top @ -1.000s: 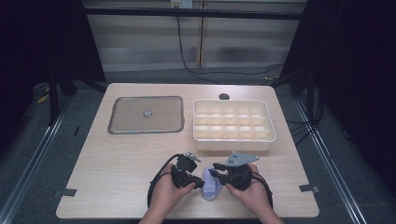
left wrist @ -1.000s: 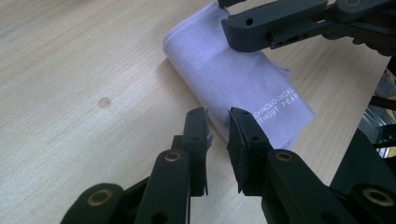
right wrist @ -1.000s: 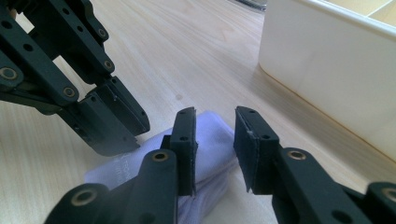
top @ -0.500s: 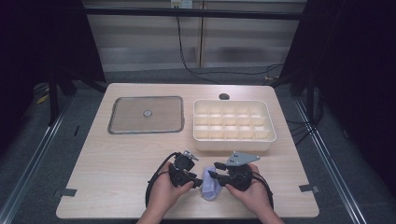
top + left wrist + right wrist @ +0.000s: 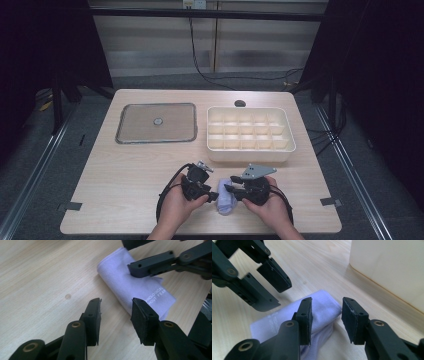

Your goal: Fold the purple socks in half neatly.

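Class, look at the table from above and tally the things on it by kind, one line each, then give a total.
Folded lilac cloth: 1
Cream compartment tray: 1
Flat grey lid with a centre knob: 1
Hand-held tool: 2, the left tool and the right tool, both open on either side of the cloth
Total: 5

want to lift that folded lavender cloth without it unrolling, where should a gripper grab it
Grip the folded cloth across its thick rolled edge, the rounded long side, not the thin loose corner by the printed lettering. It lies flat on the table, so come down from above with one jaw on each side of the roll. The right hand-held gripper, jaws open over that end, looks best placed.
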A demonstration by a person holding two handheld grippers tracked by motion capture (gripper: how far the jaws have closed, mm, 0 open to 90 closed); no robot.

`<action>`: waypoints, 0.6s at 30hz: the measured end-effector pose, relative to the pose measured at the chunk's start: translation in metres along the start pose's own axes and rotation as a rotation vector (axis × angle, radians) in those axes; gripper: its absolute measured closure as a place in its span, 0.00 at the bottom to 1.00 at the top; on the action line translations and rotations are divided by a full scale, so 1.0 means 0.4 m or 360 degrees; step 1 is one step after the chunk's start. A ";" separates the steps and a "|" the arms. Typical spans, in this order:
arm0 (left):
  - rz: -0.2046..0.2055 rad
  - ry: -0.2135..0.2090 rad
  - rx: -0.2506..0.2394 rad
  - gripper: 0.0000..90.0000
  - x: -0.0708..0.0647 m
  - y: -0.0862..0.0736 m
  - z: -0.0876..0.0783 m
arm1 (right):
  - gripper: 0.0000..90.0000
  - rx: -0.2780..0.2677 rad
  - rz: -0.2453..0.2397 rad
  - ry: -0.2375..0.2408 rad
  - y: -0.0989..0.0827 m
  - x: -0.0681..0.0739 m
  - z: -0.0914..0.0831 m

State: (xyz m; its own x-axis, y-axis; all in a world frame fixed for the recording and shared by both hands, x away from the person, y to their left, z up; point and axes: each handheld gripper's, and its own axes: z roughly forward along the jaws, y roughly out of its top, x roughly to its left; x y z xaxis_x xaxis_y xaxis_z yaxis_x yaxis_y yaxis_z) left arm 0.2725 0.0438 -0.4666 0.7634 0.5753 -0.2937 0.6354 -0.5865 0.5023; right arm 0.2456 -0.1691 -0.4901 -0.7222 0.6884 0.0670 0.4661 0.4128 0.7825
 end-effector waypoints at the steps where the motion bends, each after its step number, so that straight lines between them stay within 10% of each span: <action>1: -0.0005 -0.0009 -0.0003 0.65 -0.002 0.001 0.002 | 0.68 0.0004 -0.0001 -0.0003 -0.002 -0.002 0.001; 18: 0.0058 0.0042 0.0048 0.62 -0.015 0.000 0.041 | 0.68 0.0002 -0.0012 -0.0003 -0.011 -0.004 0.010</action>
State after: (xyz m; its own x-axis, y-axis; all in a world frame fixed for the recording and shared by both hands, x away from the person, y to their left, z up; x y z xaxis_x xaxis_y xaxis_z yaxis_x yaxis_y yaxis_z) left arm 0.2699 0.0309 -0.4782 0.7831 0.5677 -0.2539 0.6105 -0.6241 0.4876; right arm 0.2469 -0.1697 -0.4960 -0.7248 0.6863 0.0604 0.4616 0.4186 0.7821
